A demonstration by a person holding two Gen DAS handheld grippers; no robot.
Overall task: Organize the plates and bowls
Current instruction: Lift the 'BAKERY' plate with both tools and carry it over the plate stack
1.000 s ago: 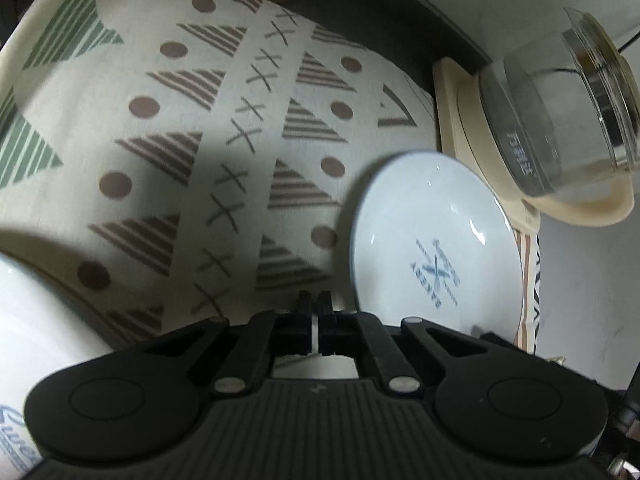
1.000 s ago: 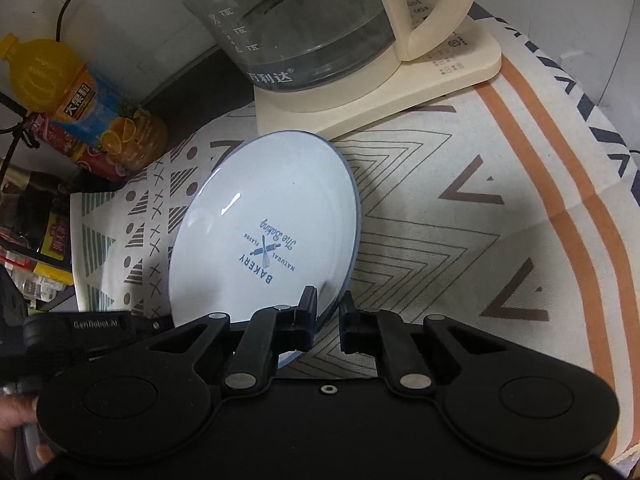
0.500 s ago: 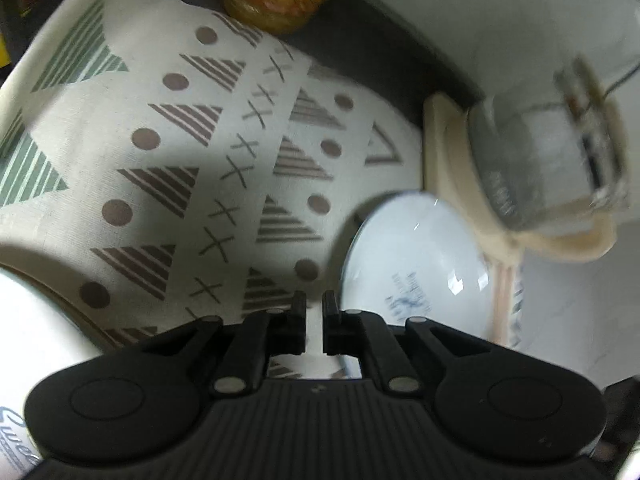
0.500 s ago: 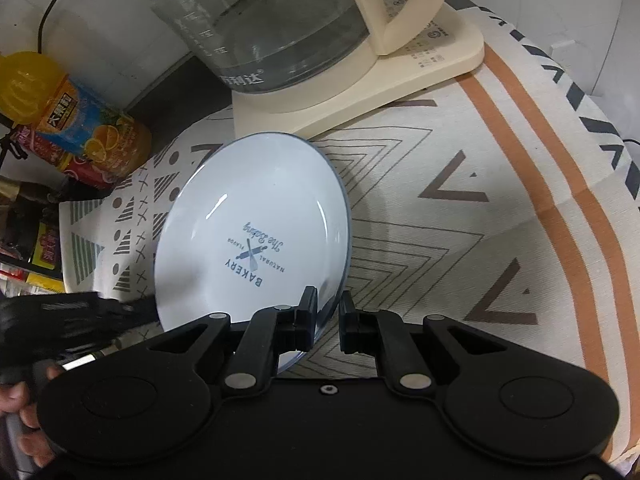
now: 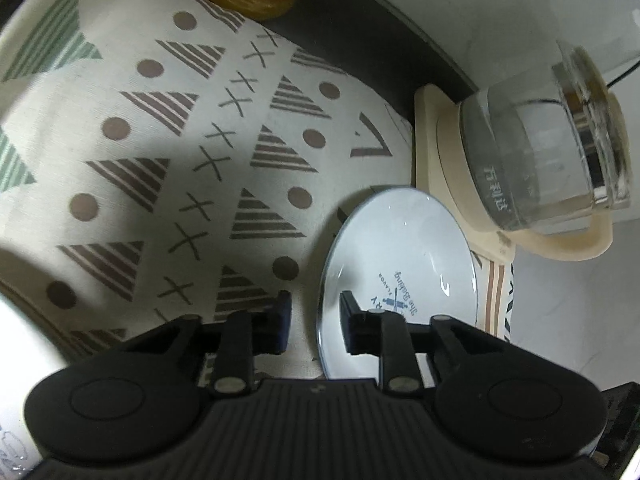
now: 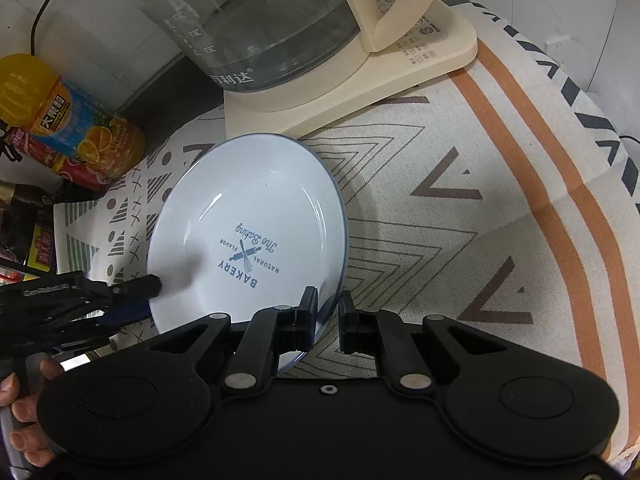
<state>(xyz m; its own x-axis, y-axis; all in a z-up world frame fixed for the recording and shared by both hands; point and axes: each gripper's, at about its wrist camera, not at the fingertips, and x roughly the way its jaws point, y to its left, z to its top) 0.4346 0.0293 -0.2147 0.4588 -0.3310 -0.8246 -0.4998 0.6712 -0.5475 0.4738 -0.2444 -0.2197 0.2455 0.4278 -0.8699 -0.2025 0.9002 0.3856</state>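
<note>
A white plate point(image 6: 248, 216) with a blue rim and a "BAKERY" print stands tilted over the patterned tablecloth point(image 6: 460, 208). My right gripper point(image 6: 328, 308) is shut on its near rim. In the left wrist view the same plate point(image 5: 404, 248) is on the right. My left gripper point(image 5: 314, 320) is opening, with the plate's left rim between its fingers and the pads not pressing on it. In the right wrist view the left gripper point(image 6: 146, 294) reaches in from the left, one finger over the plate's face. Another white dish point(image 5: 16, 360) shows at the lower left.
A glass kettle point(image 6: 260, 20) on a cream base point(image 6: 360, 80) stands just behind the plate, also in the left wrist view as the kettle point(image 5: 540, 152). An orange juice bottle point(image 6: 68, 116) and cans stand at the back left by the wall. A hand point(image 6: 24, 412) holds the left gripper.
My left gripper's jaws have parted from shut and now straddle the plate's rim. The right gripper has kept its grip on the plate, which has tilted slightly.
</note>
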